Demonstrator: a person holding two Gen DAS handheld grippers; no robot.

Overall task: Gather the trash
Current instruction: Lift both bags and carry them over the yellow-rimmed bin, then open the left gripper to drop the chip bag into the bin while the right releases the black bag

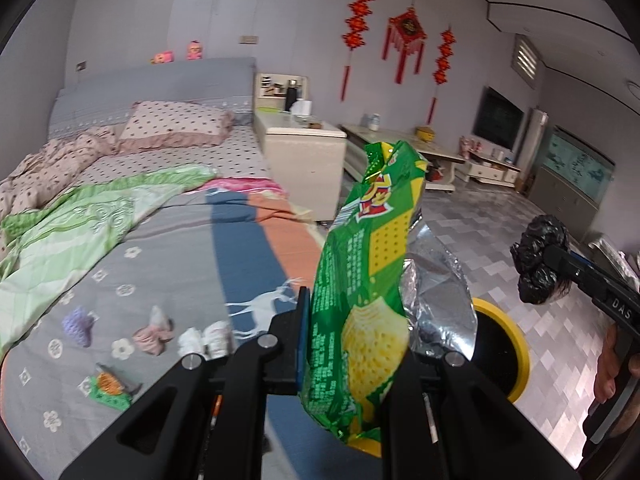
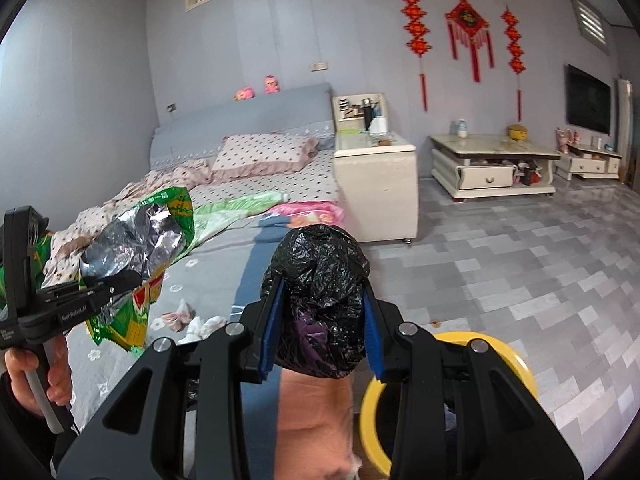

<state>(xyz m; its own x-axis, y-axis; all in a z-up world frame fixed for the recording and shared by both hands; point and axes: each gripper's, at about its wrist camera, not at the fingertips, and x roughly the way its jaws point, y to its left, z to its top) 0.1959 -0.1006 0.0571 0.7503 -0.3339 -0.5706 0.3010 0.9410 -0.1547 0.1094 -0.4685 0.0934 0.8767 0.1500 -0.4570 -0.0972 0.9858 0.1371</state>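
Your left gripper has its jaws clamped on a green snack bag; your right gripper grips a crumpled black bag. Both hang above the bed's near corner. The yellow bin below is half hidden. Tissues and a wrapper lie on the bed.

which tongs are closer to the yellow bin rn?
Right, though it's close. Right tongs, holding the black bag, sit right beside the yellow bin; left tongs, holding the chip bag, hang bed-side.
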